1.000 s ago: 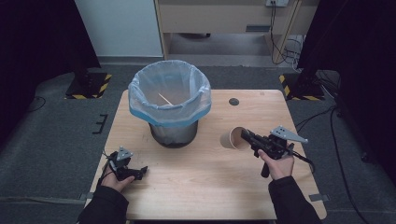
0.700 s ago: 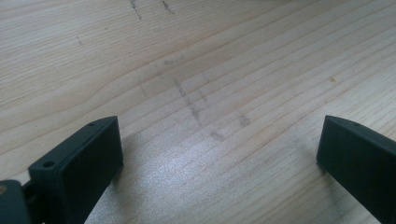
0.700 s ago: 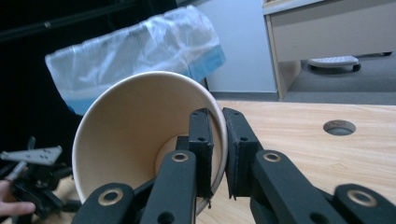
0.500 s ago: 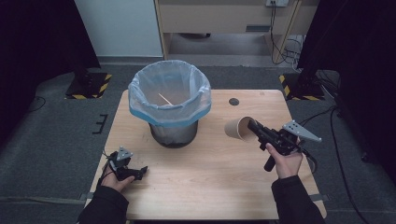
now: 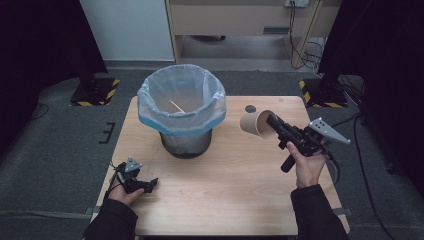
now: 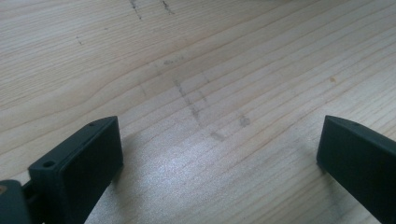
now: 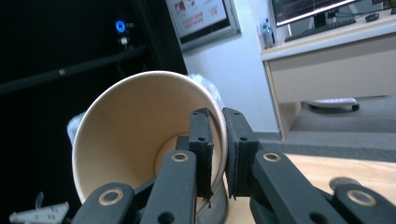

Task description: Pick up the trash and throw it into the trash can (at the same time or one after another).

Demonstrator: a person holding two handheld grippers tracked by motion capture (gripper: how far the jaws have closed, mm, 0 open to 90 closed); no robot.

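Note:
A tan paper cup (image 5: 254, 124) hangs in the air right of the bin, tilted with its mouth toward my right gripper (image 5: 272, 121). That gripper is shut on the cup's rim (image 7: 219, 140), one jaw inside the cup (image 7: 135, 140) and one outside. The bin (image 5: 181, 110) stands at the table's back middle, lined with a pale blue bag, a thin stick lying inside. My left gripper (image 5: 150, 184) rests low at the table's front left; its jaws stand wide open over bare wood (image 6: 205, 116), nothing between them.
A small dark round disc (image 5: 250, 108) lies on the table behind the cup. The wooden table (image 5: 225, 195) has free room across its front and middle. A cabinet and cables stand beyond the far edge.
My right gripper has lifted the cup off the table and carried it up and back, tilting it onto its side. The left gripper has stayed put.

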